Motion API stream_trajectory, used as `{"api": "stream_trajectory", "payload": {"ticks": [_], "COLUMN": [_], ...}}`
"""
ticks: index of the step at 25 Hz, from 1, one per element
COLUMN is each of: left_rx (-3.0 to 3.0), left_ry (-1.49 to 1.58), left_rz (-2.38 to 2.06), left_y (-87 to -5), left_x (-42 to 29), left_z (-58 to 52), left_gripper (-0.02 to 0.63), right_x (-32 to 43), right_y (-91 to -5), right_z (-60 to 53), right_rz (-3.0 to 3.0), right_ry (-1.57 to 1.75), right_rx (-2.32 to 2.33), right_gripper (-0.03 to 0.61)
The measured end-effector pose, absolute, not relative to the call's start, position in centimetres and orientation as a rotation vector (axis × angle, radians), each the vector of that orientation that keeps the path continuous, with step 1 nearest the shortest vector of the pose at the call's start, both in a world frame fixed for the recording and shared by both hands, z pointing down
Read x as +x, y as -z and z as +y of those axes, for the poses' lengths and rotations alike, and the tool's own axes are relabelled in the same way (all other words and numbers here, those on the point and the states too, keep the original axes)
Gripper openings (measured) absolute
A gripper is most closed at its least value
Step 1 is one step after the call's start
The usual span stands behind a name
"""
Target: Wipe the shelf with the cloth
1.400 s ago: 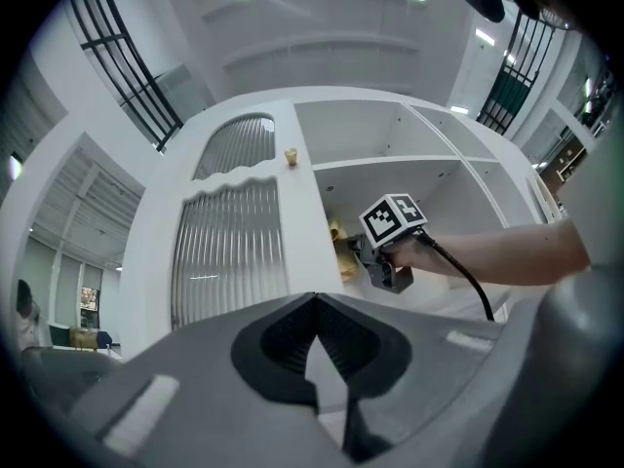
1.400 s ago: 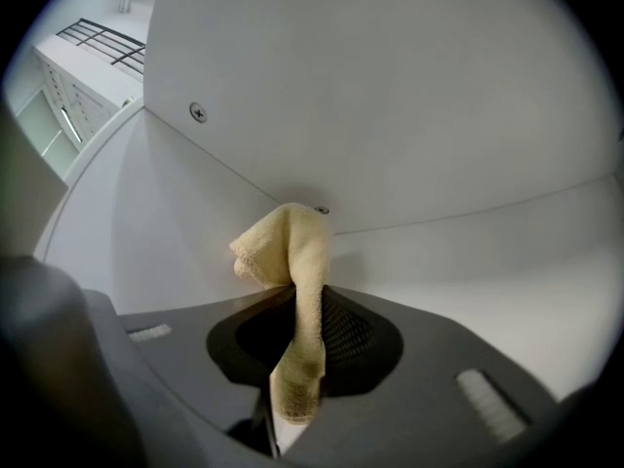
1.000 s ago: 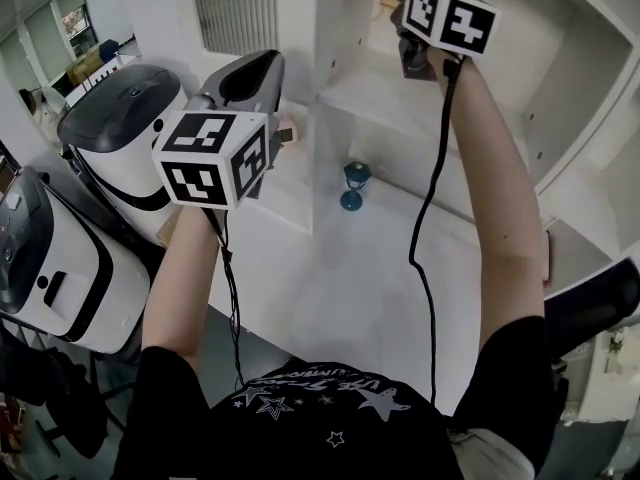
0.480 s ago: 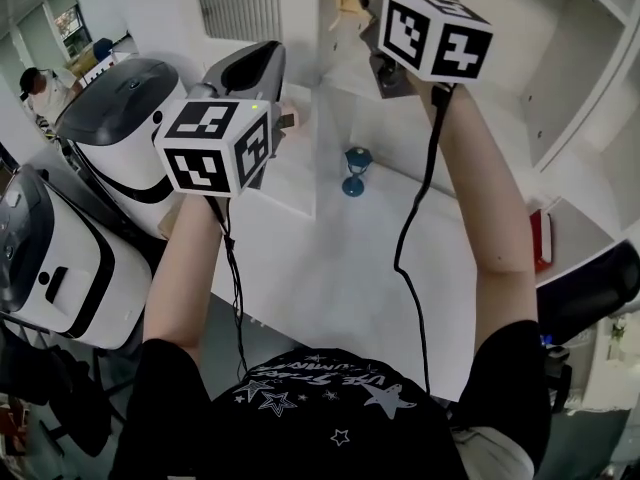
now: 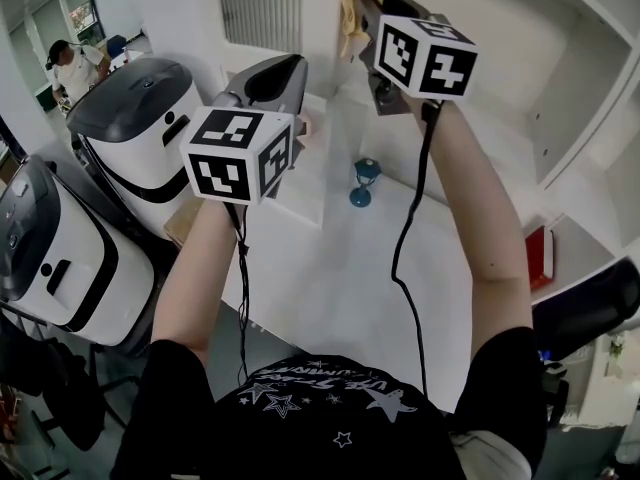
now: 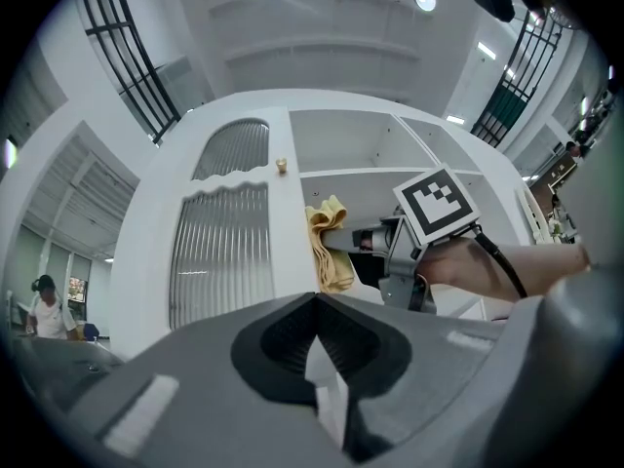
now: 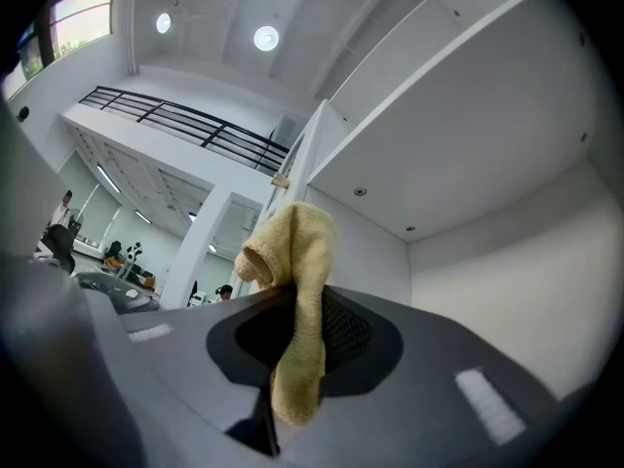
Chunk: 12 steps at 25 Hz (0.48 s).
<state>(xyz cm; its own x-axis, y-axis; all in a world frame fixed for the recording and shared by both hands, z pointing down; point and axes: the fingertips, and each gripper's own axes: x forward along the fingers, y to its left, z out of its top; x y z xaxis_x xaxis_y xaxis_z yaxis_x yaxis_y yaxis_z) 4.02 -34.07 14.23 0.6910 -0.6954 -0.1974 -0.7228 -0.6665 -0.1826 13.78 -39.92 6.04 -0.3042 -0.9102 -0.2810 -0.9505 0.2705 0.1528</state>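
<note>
Currently, head view: right gripper (image 5: 362,30) up at shelf (image 5: 500,138), yellow cloth (image 5: 352,3) at tip; left gripper (image 5: 268,76) alongside, idle.
Left gripper view: jaws together, nothing between.
Right gripper view: jaws clamped on cloth, loose end hanging.
Advice: firm grip, cloth pressed flat, overlapping strokes.
Writing: shirt print unreadable.

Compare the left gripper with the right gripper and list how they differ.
1. The right gripper is shut on the yellow cloth; the left gripper is shut on nothing.
2. The right gripper is up at the shelf opening, with the cloth at its edge; the left gripper is outside it, facing the ribbed door.
Shared: both have their jaws together.
</note>
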Motion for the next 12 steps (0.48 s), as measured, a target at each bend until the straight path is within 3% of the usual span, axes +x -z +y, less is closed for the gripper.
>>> {"api": "stream_trajectory", "payload": {"ticks": [12], "left_rx": [-2.664], "left_ry": [-0.143], "left_rz": [1.156], "left_y": [-15.0], "left_x": [4.0], "left_z": [-35.1], "left_gripper": [0.002], "right_x": [16.3], "right_y": [-6.7], "right_z": [-43.1], "right_rz": [2.339], "right_ry": [-0.363], "right_rx": [-1.825], "right_gripper": [0.074]}}
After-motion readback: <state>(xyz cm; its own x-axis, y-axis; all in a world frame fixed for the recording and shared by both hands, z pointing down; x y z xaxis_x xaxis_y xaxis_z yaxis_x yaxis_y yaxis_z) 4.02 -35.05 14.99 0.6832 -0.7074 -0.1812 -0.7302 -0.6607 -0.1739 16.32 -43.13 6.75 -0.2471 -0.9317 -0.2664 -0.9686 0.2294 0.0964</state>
